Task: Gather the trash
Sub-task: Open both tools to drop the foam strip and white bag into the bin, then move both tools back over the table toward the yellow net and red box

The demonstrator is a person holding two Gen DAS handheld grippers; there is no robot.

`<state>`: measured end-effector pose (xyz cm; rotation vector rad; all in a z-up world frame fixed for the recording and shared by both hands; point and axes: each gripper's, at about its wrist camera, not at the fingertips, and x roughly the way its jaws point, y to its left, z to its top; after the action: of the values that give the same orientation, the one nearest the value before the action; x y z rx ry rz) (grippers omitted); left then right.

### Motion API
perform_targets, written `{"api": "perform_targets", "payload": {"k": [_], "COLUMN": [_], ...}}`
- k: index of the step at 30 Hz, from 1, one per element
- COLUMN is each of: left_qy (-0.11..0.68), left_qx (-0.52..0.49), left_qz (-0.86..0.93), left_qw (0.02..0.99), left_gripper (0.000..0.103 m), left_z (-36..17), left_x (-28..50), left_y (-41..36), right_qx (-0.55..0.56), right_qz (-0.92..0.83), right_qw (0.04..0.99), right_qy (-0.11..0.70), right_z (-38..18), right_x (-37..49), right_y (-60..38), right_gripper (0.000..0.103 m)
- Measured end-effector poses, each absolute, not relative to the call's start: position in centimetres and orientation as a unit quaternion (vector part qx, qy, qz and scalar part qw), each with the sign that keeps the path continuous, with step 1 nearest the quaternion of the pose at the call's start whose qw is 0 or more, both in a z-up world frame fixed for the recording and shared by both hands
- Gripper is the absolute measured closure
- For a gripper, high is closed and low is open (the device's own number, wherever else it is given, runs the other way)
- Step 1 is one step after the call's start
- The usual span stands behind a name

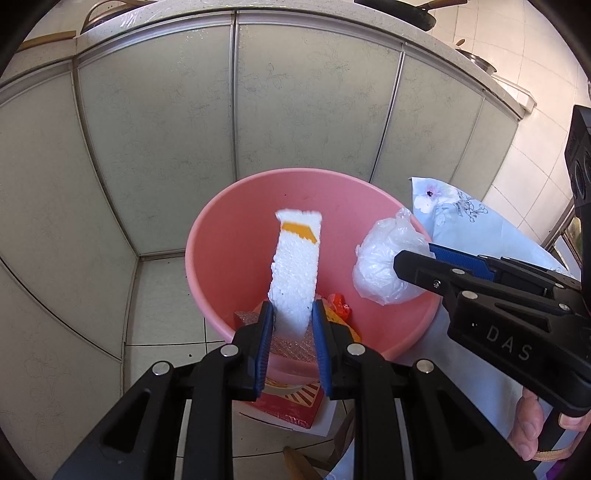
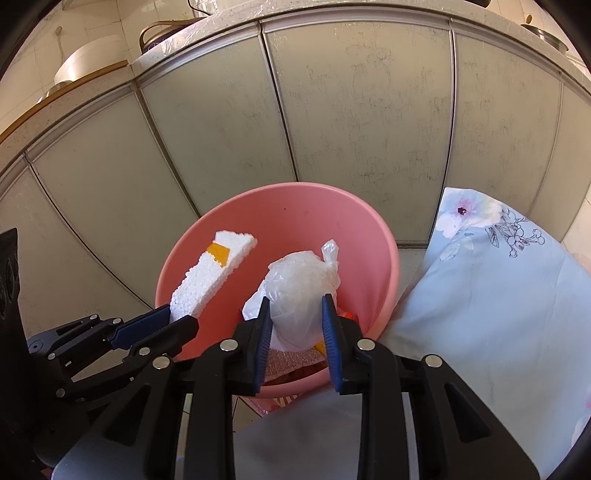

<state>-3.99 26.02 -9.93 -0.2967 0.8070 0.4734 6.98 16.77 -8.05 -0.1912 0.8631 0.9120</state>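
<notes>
A pink plastic bucket [image 1: 236, 258] stands on the tiled floor in front of grey cabinet doors; it also shows in the right wrist view [image 2: 306, 229]. My left gripper [image 1: 292, 314] is shut on a white foam strip [image 1: 295, 273] with an orange patch, held over the bucket's mouth; the strip also shows in the right wrist view [image 2: 210, 273]. My right gripper [image 2: 297, 304] is shut on a crumpled clear plastic bag [image 2: 299, 291], held over the bucket's right side; the bag also shows in the left wrist view [image 1: 384, 266]. Red and orange wrappers [image 1: 338, 304] and a pinkish pad [image 2: 291, 362] lie inside the bucket.
A light blue floral cloth [image 2: 491, 302] covers something just right of the bucket. A red printed box [image 1: 291, 402] lies on the floor under the bucket's near side. Cabinet doors [image 1: 155, 147] close off the back and left. A countertop with pans [image 1: 399, 11] runs above.
</notes>
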Motion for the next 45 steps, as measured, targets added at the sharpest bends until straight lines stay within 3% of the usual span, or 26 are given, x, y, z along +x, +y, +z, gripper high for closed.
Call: {"api": "perform_targets", "payload": {"k": [5, 25, 45], "left_qy": [0.390, 0.354, 0.347], "left_qx": [-0.154, -0.157, -0.108], "left_qz": [0.232, 0.206, 0.072], "left_qw": [0.878, 0.899, 0.929], "left_gripper": [0.077, 0.069, 0.064], "left_z": [-10.0, -6.1, -2.2], "left_x": [-4.2, -6.0, -5.7], "left_y": [26.5, 24.3, 12.5], "right_qx": [-0.086, -0.061, -0.044], "right_qz": [0.431, 0.430, 0.351], "right_qw": [0.804, 0.819, 0.862], "right_qy": [0.401, 0.374, 0.364], "right_z": [-7.9, -4.0, -1.6], "right_x": [6.7, 5.1, 2.5], "right_y": [16.6, 11.8, -2.4], "right_gripper": [0.065, 0.065, 0.065]}}
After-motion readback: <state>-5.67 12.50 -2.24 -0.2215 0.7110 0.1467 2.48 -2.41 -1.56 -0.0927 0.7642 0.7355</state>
